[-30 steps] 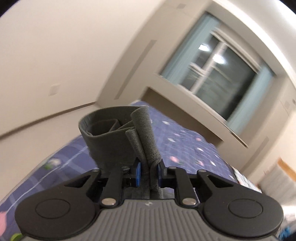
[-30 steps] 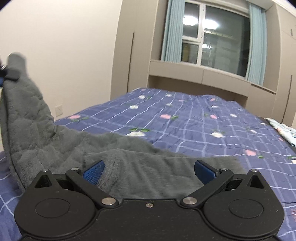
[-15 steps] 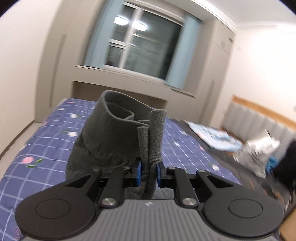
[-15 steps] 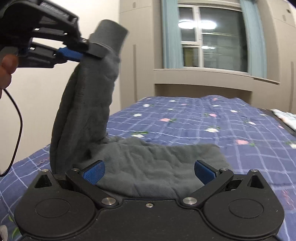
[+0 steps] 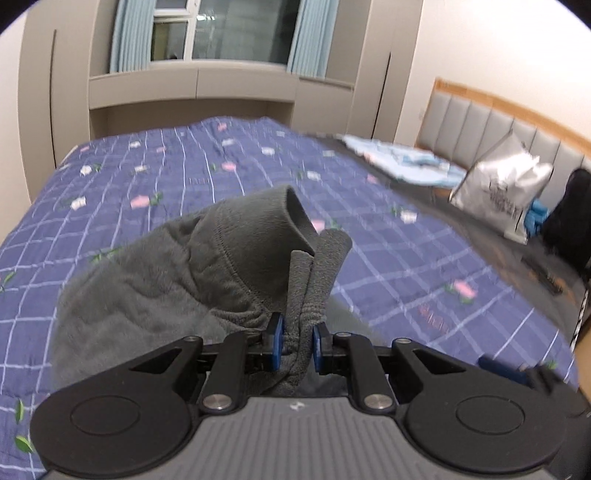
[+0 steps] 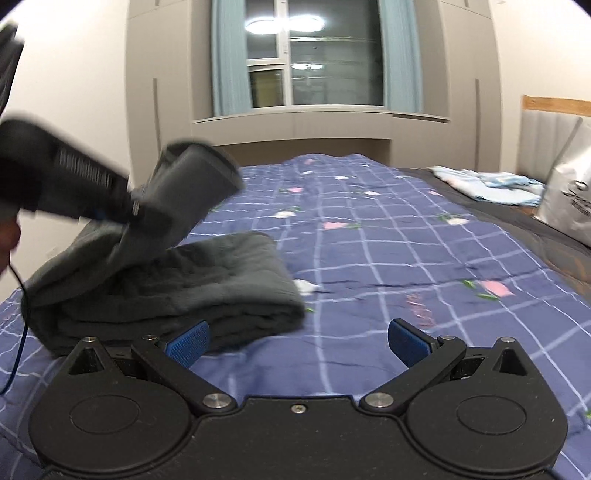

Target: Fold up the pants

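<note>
Keep left gripper [image 5: 297, 345] clenched on pants [image 5: 229, 266] cuff, lay twd 12 o'clock, edges flush; right gripper [image 6: 297, 341] released, empty.

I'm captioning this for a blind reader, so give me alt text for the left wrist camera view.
The left claw is shut on the bunched cuff of fuzzy dark grey pants, holding it above a blue checked floral bedspread. Beyond are a curtained window, a grey padded headboard and a silver bag.
</note>
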### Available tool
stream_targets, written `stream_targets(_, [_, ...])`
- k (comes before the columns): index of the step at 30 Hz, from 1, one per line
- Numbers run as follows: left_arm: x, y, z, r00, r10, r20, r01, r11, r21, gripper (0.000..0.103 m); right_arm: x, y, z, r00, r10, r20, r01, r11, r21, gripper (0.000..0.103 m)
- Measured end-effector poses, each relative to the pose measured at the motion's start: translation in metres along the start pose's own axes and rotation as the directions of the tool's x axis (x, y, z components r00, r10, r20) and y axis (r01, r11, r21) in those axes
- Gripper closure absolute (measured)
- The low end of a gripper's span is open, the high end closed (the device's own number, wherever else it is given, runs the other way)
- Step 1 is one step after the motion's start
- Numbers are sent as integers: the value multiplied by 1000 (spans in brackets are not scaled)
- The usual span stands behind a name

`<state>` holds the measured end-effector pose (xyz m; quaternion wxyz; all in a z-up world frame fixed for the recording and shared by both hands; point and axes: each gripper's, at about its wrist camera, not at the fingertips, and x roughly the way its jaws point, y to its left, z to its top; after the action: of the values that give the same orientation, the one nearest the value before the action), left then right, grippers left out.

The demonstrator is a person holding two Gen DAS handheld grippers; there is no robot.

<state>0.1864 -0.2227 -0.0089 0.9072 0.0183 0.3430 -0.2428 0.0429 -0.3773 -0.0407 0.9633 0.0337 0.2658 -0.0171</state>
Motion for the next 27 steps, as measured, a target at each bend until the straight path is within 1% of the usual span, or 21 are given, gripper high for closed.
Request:
stream_targets(2, [10,-1,-5,1000,13,-28,-12,1000,28,86,0,-4,-2,1000,-12,-7,12,1000,17,0])
stream_targets(4, [17,0,-4,998,10,-68,-7,999,47,83,1,-7,-3,1000,-18,-9,18,999,31,0])
stream_targets(5, [19,0,-2,996,4,-90,0,999,49,81,3,-7,-2,1000,-21,-12,21,999,32,0])
stream_targets(7, [19,4,0,994,-22,-107,25,999,29,77,5,-5,-4,1000,-23,-21,23,999,26,0])
stream_targets(8, [17,7,2,994,-35,-106,36,999,13,69,7,-4,-5,999,-24,-28,25,999,20,0])
stream_targets(9, [14,11,4,993,-63,-103,62,998,-10,44,10,-3,-3,999,-26,-34,26,1000,16,0])
stream_targets(11, [3,23,6,991,-113,-74,107,991,-86,20,11,1,-4,999,-28,-44,28,1000,5,0])
stream_targets(13, [-9,32,8,989,-142,-34,137,982,-133,18,13,2,-4,998,-29,-47,29,1000,-6,0])
stream_targets(15, [-19,41,12,990,-139,-26,134,981,-143,14,14,4,-3,998,-29,-49,29,1000,-13,0])
stream_targets(16, [-24,46,12,993,-121,-15,117,982,-151,12,14,5,-1,999,-25,-48,24,1000,-15,0])
stream_targets(18, [-34,61,11,998,-61,5,61,983,-173,2,13,7,2,999,-4,-37,4,1000,-14,0])
stream_targets(20, [-43,79,9,1000,9,15,-6,981,-196,1,14,9,9,999,48,-17,-48,999,5,0])
stream_targets(22, [-49,100,4,996,82,17,-76,970,-229,1,17,11,17,995,103,-4,-103,994,30,0])
stream_targets(24, [-52,125,-4,987,159,-5,-154,947,-280,1,23,15,26,988,153,4,-153,987,49,0])
stream_targets(27, [-49,162,-18,971,230,-63,-237,901,-362,1,38,25,41,973,230,-1,-230,972,53,0])
